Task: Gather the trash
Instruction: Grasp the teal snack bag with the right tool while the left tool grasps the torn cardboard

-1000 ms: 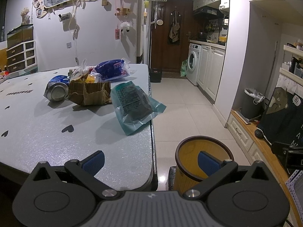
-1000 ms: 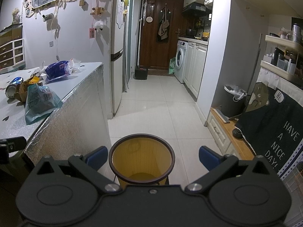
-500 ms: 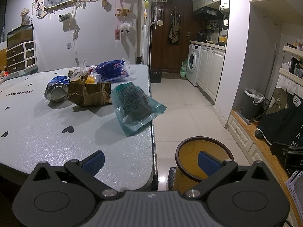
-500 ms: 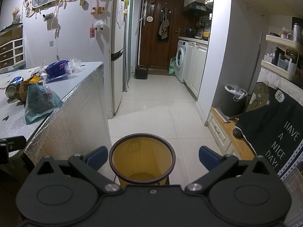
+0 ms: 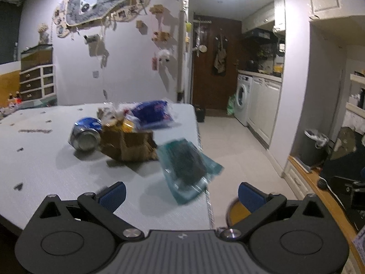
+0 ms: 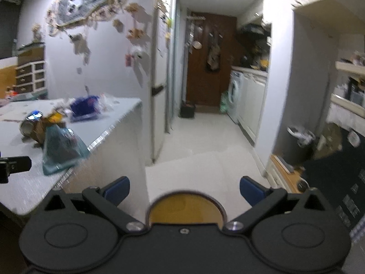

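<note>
1. Left wrist view, edges and room: the table [image 5: 57,171] is ending in a straight right-hand edge, and the teal plastic bag [image 5: 186,171] is lying right at that edge with one corner sticking out over it. Beyond the edge, pale tiled floor [image 5: 232,141] is running open toward the dark door.
2. Left wrist view, trash: a crushed can [image 5: 85,134] is lying on its side, touching a torn cardboard piece [image 5: 129,143]; a blue wrapper [image 5: 151,114] is sitting just behind them. All of it is lying well apart from the tongs.
3. Left wrist view, pose: the left gripper [image 5: 181,194] is hovering level above the near table corner, its blue pads spread wide and gripping nothing.
4. Left wrist view, hidden: only a sliver of the yellow bin [image 5: 236,211] is showing beside the right pad; the rest is cut off by the gripper body. The trash is smeared by blur.
5. Right wrist view, edges and room: the table [image 6: 22,182] is showing its silvery side wall, with the teal plastic bag [image 6: 61,150] lying at its edge. A wide strip of floor [image 6: 200,141] is lying free ahead.
6. Right wrist view, pose: the right gripper [image 6: 184,189] is hanging above the yellow bin [image 6: 184,210], pads wide apart and empty.
7. Right wrist view, hidden: the bin's near half is covered by the gripper body, and the whole picture is blurring.
</note>
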A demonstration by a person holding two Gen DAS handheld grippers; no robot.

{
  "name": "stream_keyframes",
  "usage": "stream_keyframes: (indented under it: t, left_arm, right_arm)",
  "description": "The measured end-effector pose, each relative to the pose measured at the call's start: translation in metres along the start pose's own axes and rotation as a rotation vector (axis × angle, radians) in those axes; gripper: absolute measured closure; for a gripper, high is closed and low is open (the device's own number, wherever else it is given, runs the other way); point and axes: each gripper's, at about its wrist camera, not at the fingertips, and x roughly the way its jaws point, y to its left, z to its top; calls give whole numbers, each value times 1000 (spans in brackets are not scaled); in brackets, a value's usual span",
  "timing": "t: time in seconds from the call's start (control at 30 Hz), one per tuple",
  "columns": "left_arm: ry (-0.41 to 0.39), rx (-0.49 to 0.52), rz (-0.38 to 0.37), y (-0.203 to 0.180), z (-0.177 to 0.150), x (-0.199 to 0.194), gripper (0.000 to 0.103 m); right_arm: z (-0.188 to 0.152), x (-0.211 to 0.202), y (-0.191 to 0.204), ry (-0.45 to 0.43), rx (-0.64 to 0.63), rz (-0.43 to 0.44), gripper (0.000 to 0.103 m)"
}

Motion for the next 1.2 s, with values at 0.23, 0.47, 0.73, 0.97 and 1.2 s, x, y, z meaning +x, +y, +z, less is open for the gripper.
stream_keyframes:
  t: [0.23, 0.47, 0.73, 0.97, 1.2]
  left_arm:
    - [-45, -26, 65, 31, 22, 16, 0]
    - [-2, -82, 99, 63, 36, 42, 0]
    - [34, -110, 114, 83, 42, 53, 0]
    - [44, -159, 65, 106, 53, 69, 0]
    - [91, -131, 39, 111, 59, 98, 0]
  right_arm:
    - [23, 31, 17, -32, -4, 162, 0]
    - [38, 60, 43, -76, -21, 306, 0]
    - [60, 110, 79, 4, -69, 591, 0]
    - [79, 164, 109, 115, -147, 795, 0]
    - [83, 197, 126, 221, -166, 969, 0]
